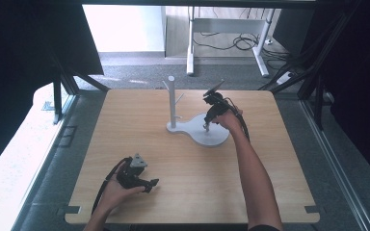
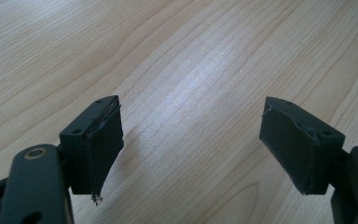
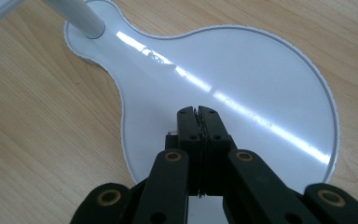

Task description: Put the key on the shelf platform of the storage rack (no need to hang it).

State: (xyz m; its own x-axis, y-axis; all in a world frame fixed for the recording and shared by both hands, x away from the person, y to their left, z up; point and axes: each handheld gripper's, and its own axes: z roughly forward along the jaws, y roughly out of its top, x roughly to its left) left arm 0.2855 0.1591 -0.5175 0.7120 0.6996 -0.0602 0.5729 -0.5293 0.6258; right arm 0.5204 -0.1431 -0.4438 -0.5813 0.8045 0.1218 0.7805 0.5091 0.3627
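From the high view, the right gripper [image 1: 206,126] is pointing down onto the round part of the white stand base [image 1: 212,137] near the middle of the desk [image 1: 139,192], with the peg post [image 1: 171,101] standing at the base's narrow end, while the left gripper [image 1: 147,184] just rests low near the front edge. The left gripper view has its jaws spread wide over bare wood, holding nothing. In the right gripper view the jaws are pressed together with nothing I can make out between them, right above the glossy base [image 3: 242,70], so if the plan is to move that stand I'd guess open up first and go for the rim or post, since the flat top gives nothing to pinch.
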